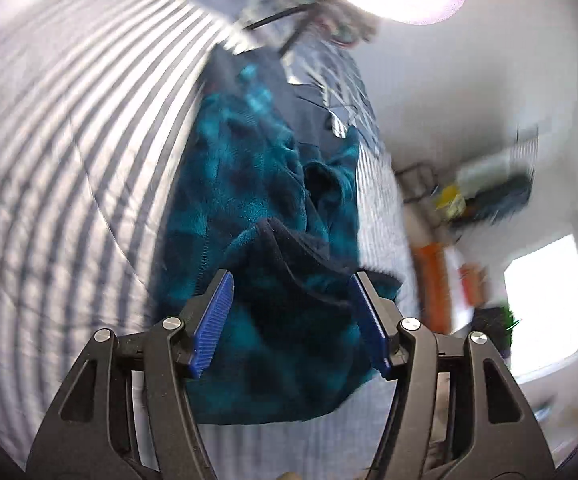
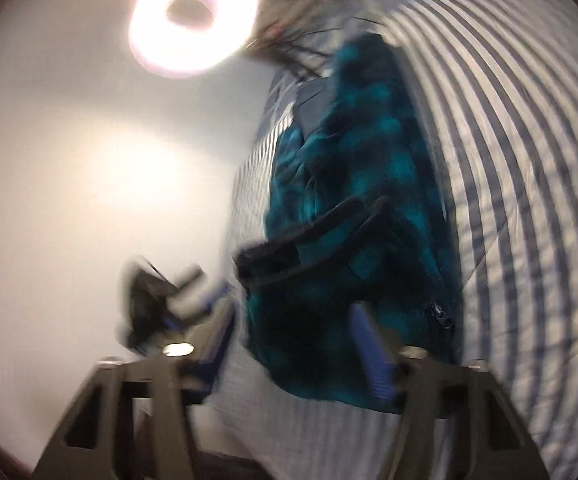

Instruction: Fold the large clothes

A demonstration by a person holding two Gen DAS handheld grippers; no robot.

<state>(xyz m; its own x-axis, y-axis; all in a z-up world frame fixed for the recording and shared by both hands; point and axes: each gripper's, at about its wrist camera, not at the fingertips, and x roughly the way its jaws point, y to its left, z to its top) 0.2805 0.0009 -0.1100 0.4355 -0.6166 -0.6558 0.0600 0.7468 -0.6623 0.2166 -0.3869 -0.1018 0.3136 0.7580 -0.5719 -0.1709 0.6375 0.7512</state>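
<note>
The teal-and-navy plaid fleece jacket (image 1: 249, 184) lies bunched on the blue-and-white striped bedsheet (image 1: 69, 140); left gripper (image 1: 291, 300) and right gripper (image 2: 289, 332) both gape apart at its near edge, holding nothing; likely between folds; next, clamp that edge.

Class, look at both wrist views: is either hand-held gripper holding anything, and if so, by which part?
Nothing is held. The left hand-held gripper and right hand-held gripper both stand open before the teal plaid fleece jacket on the striped sheet.
</note>
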